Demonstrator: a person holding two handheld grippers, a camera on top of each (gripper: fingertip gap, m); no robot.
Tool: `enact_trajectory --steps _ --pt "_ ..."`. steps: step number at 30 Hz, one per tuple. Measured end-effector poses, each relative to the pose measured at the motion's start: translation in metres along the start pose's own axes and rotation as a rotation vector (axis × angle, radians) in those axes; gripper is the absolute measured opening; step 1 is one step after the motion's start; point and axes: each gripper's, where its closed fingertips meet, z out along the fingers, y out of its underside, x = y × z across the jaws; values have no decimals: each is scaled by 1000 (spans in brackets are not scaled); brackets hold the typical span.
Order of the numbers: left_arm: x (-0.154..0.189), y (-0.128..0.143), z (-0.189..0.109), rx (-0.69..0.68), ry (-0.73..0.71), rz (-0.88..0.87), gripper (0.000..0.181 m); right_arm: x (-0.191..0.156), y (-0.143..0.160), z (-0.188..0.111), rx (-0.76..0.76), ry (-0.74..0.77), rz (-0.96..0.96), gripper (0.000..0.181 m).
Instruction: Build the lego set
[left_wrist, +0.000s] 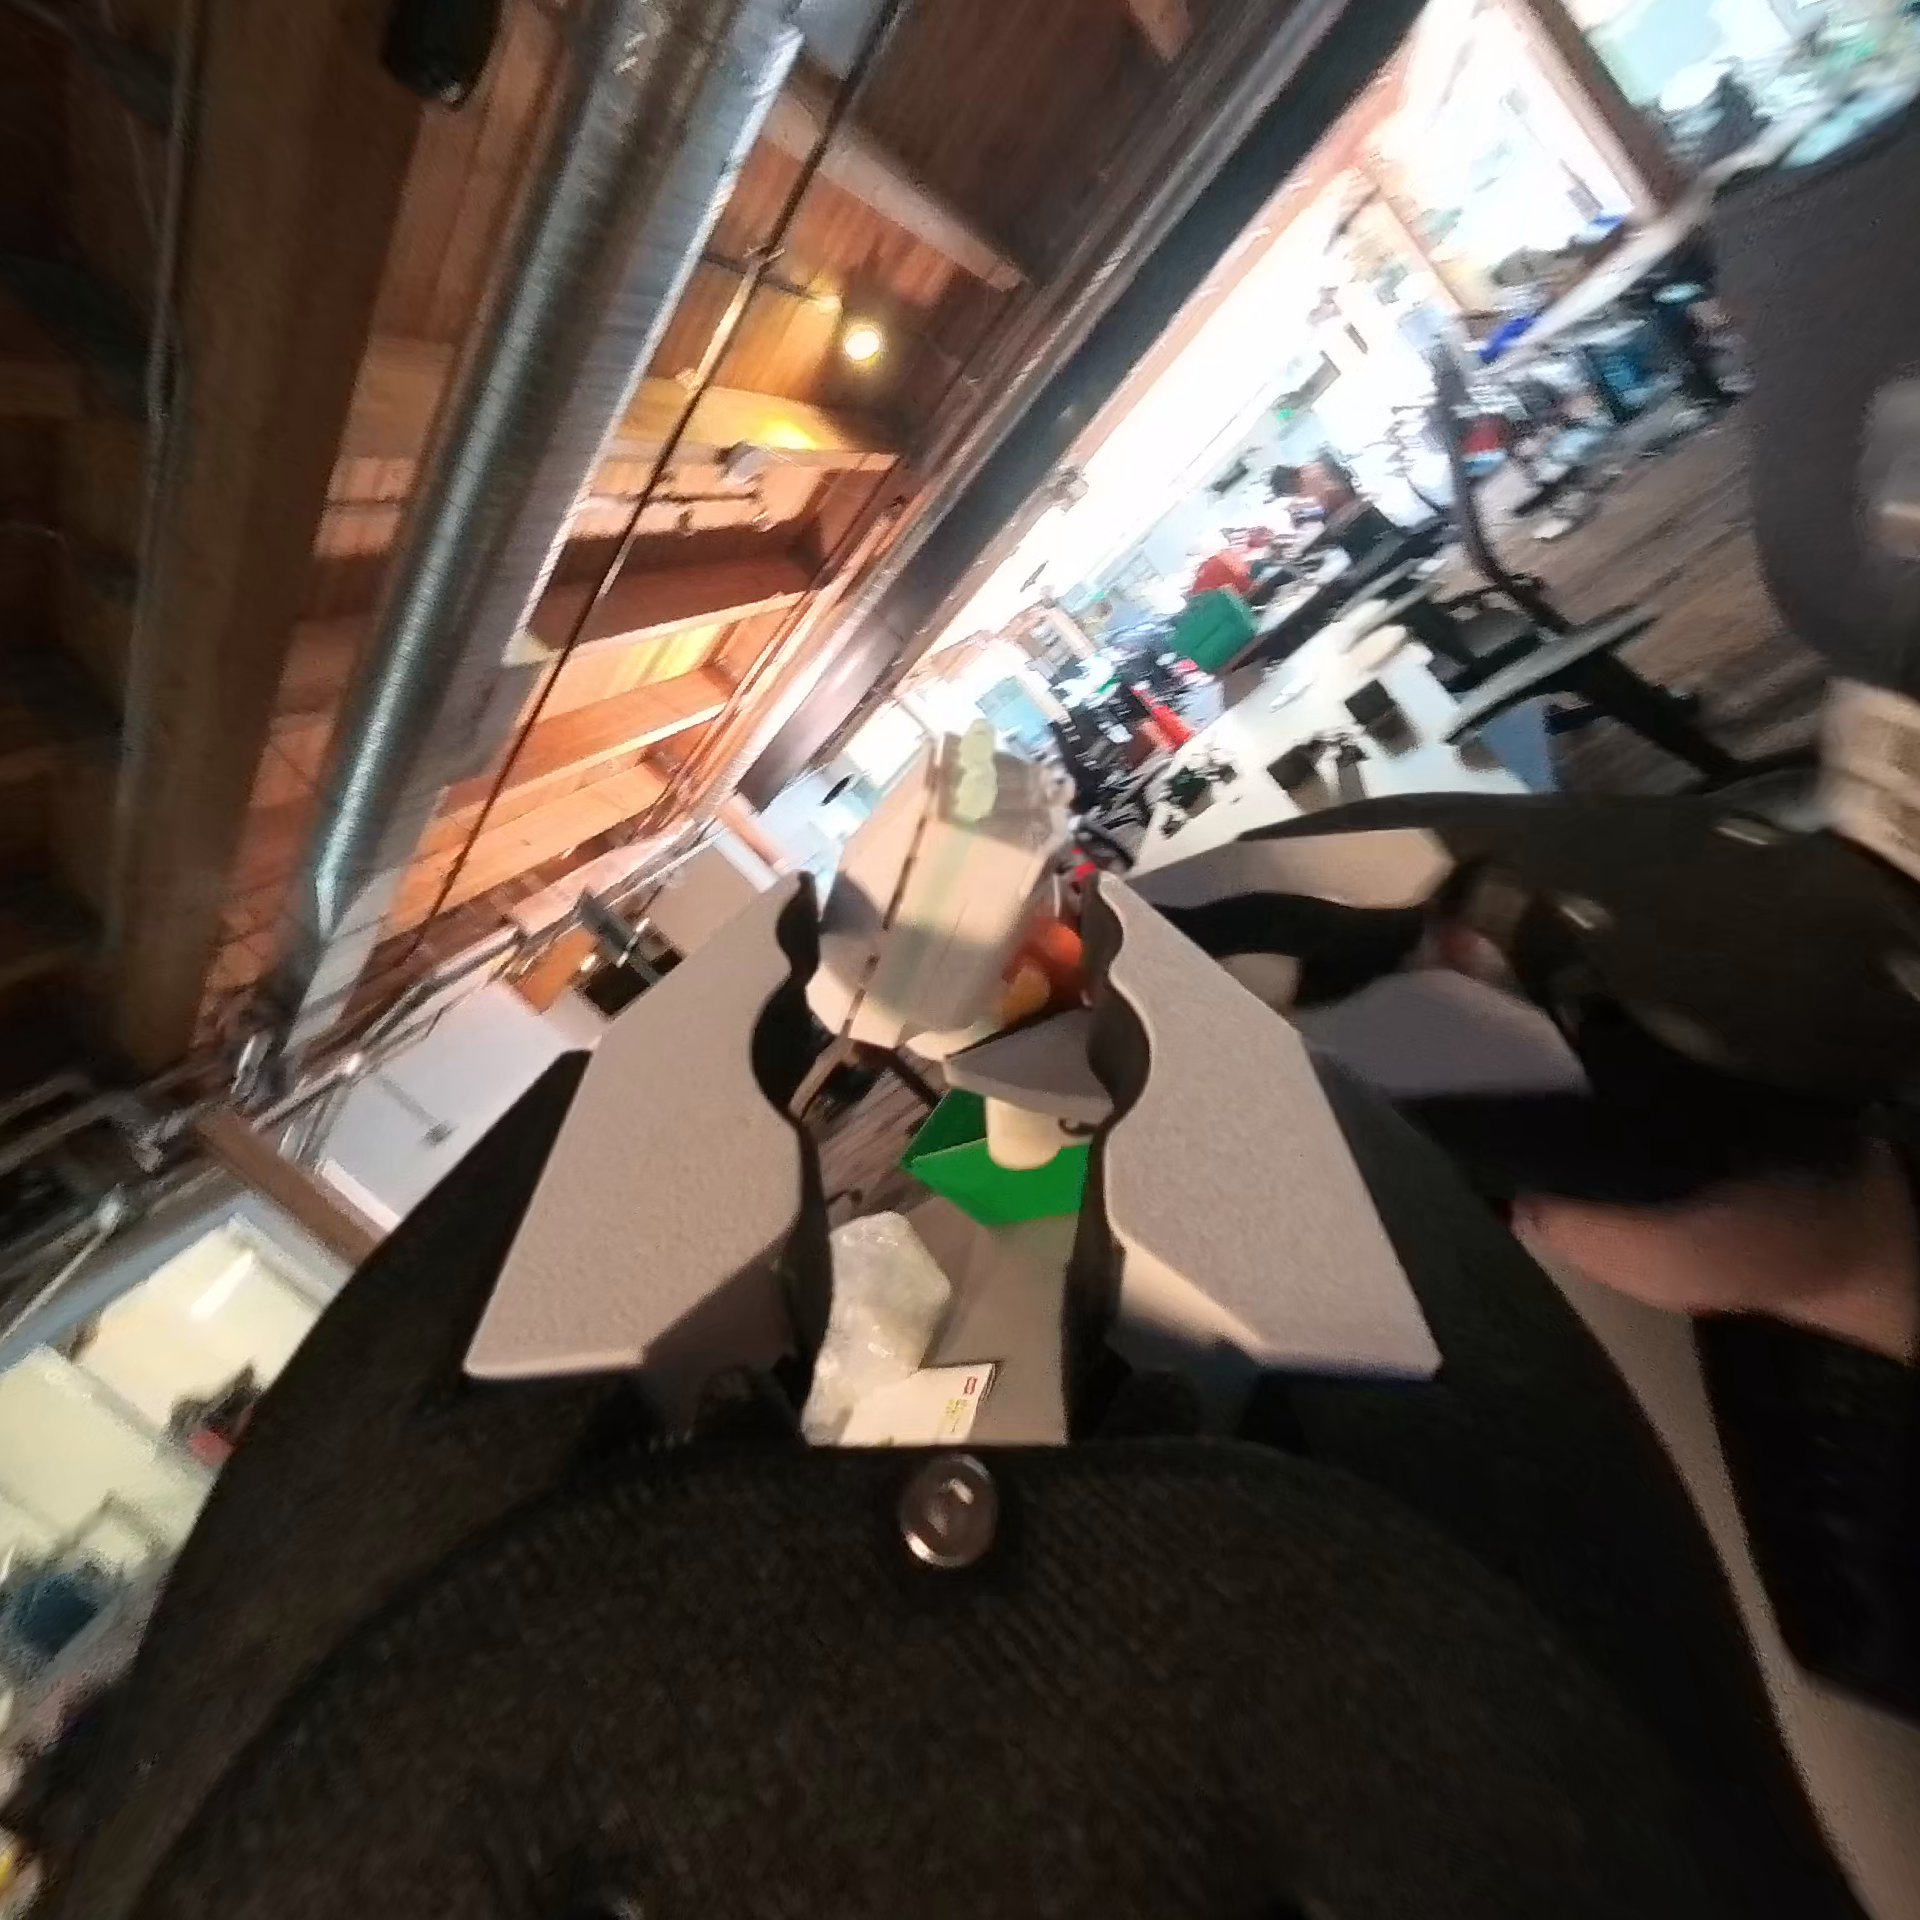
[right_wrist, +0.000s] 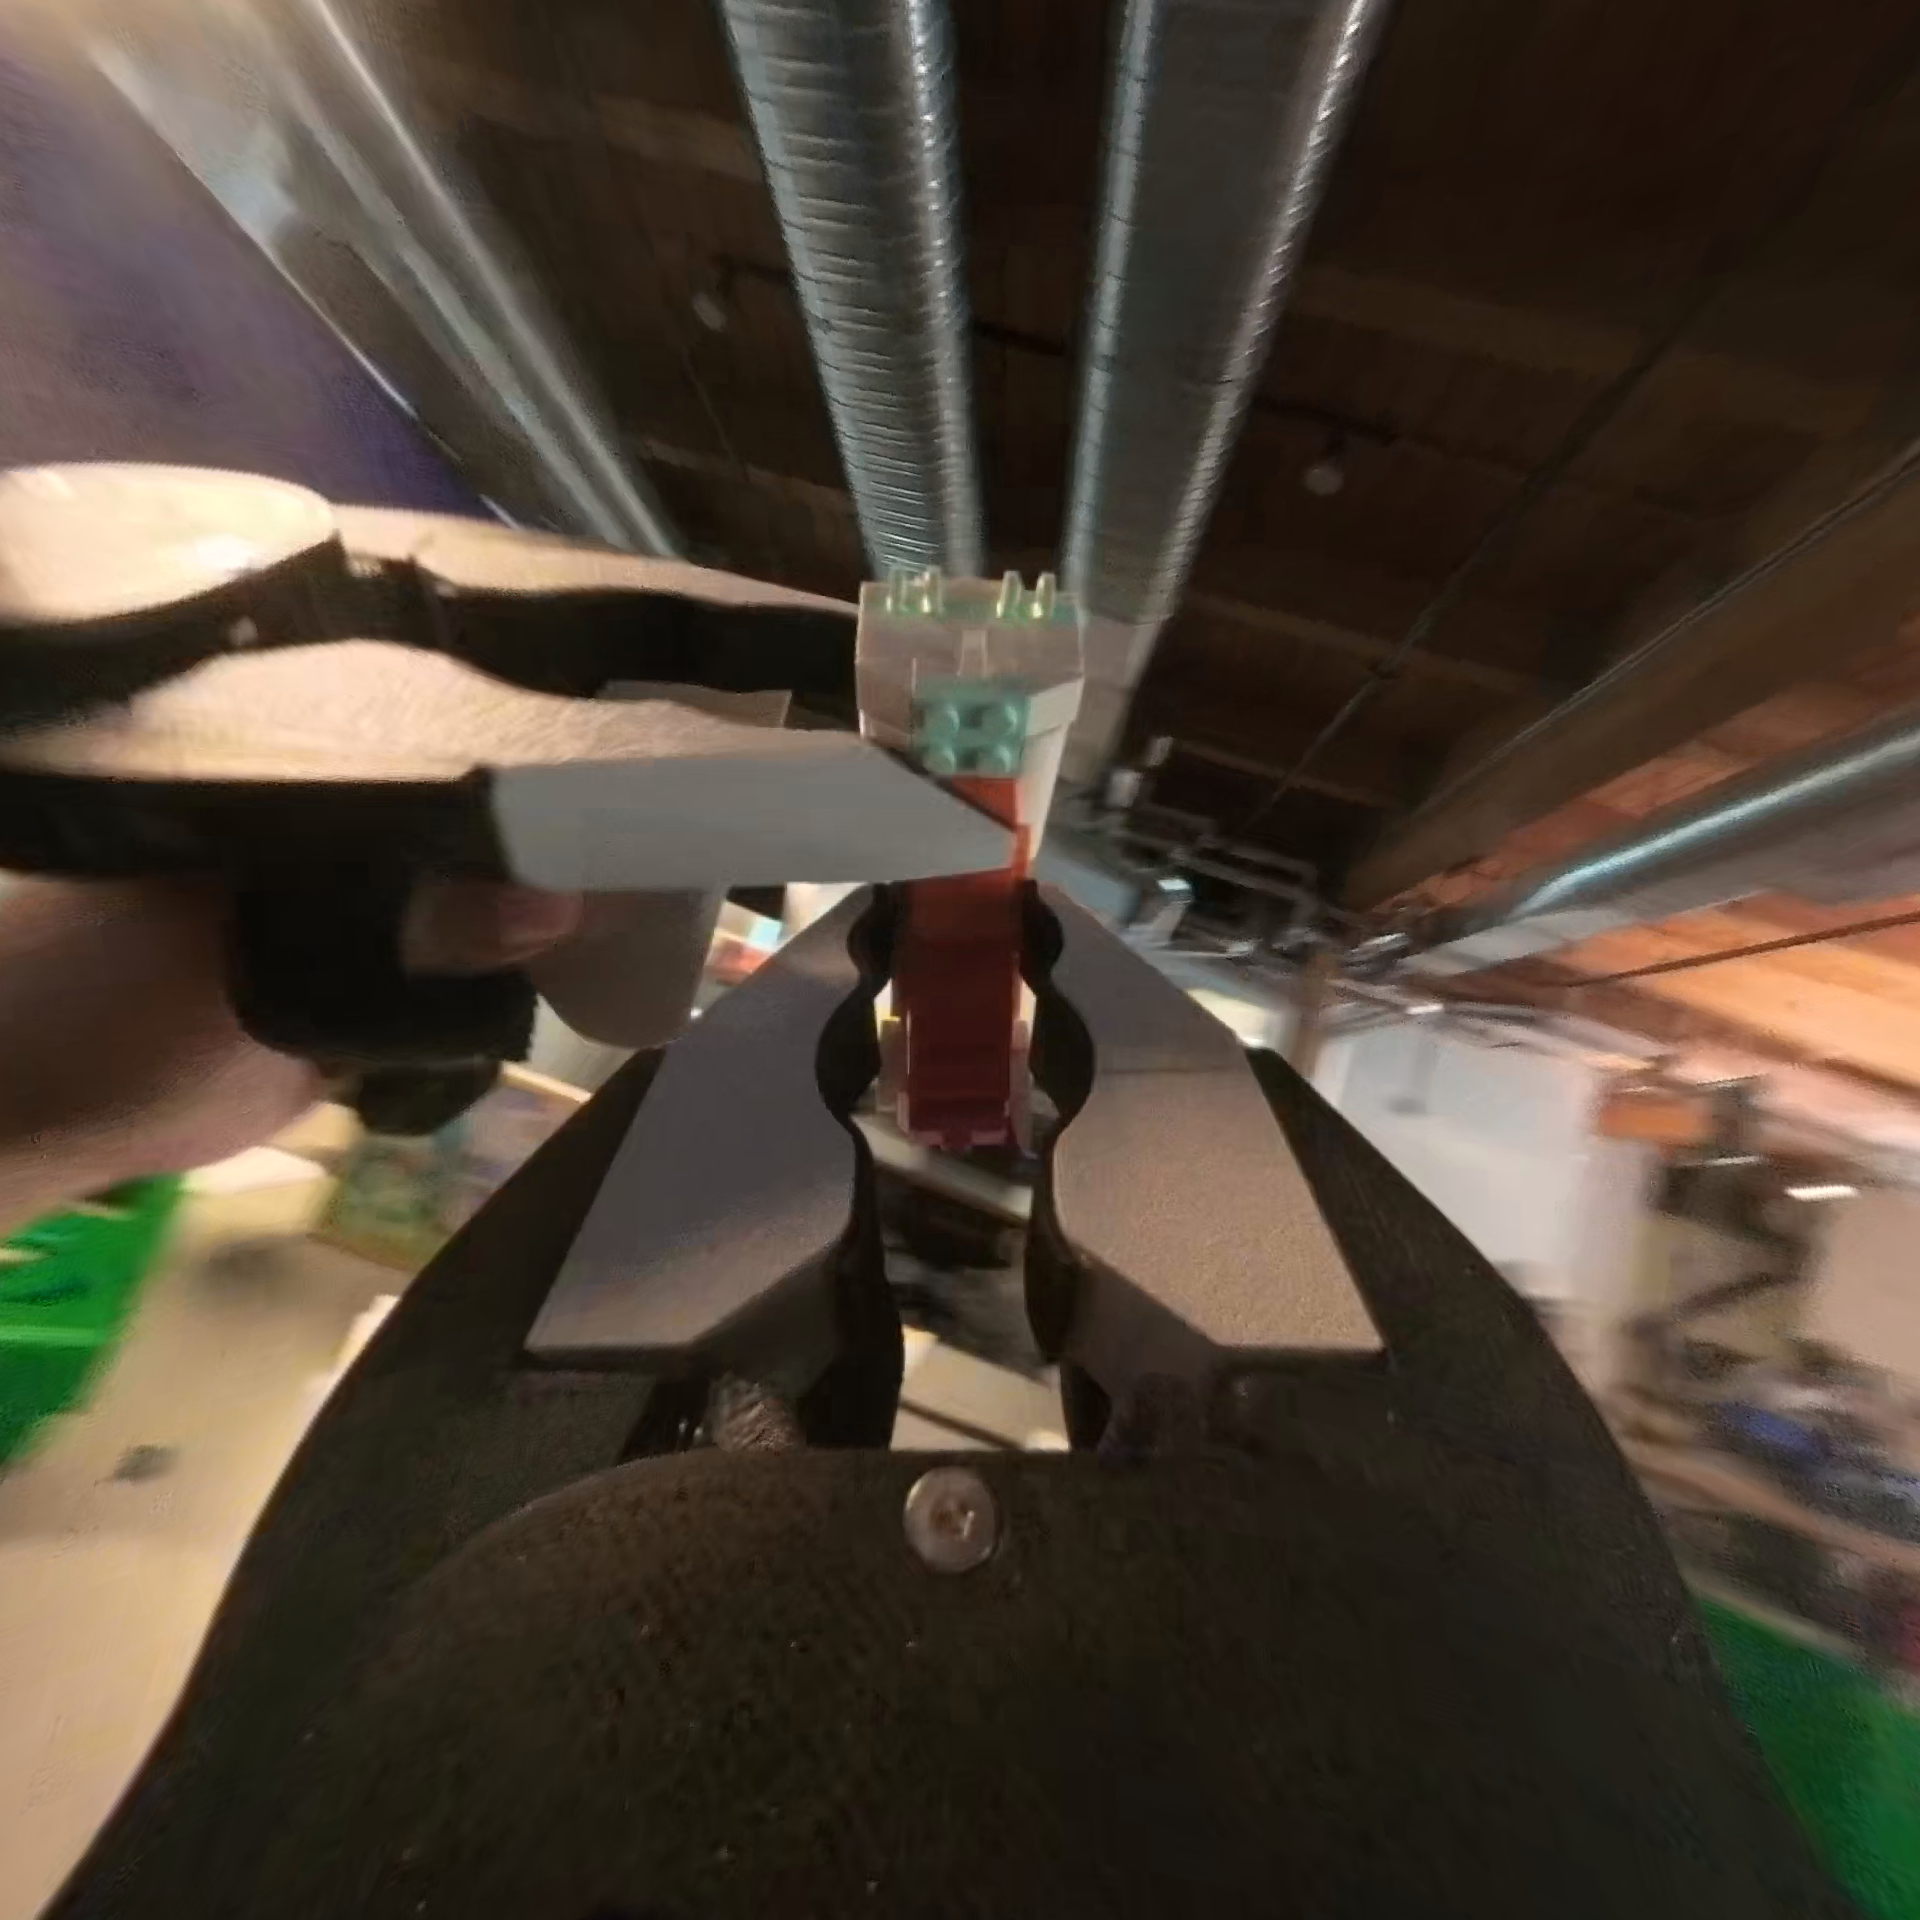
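Observation:
The lego model (left_wrist: 935, 925) is held up in the air between both grippers. It has a white upper body with pale green pieces on top and a dark red lower part (right_wrist: 956, 1018). My right gripper (right_wrist: 956, 914) is shut on the dark red part. My left gripper (left_wrist: 951, 899) has its jaws around the white upper body (right_wrist: 971, 665) and appears shut on it. In the right wrist view the left gripper (right_wrist: 914, 717) comes in from the left. In the left wrist view the right gripper (left_wrist: 1039, 1070) comes in from the right, below the model.
Below, a green bin (left_wrist: 987, 1174), a clear plastic bag (left_wrist: 883, 1299) and a white booklet (left_wrist: 935, 1403) lie on the grey table. Metal ducts (right_wrist: 862, 312) and a wooden ceiling are overhead. Both backgrounds are motion-blurred.

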Motion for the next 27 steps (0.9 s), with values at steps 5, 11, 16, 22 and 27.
enact_trajectory --steps 5,11,16,22,27 --pt "-3 -13 -21 80 64 145 55 -7 -1 -3 -11 -305 614 22" --pt "-2 0 -24 15 118 180 41 -11 -12 -10 26 -549 1122 22" --pt "1 -2 -21 24 117 169 39 -10 -14 -14 48 -627 1282 22" --pt "-7 -9 -25 69 163 -44 46 -16 7 -12 -47 -534 928 22" --pt "-14 0 -30 49 251 -223 42 -22 21 -19 -102 -487 258 22"
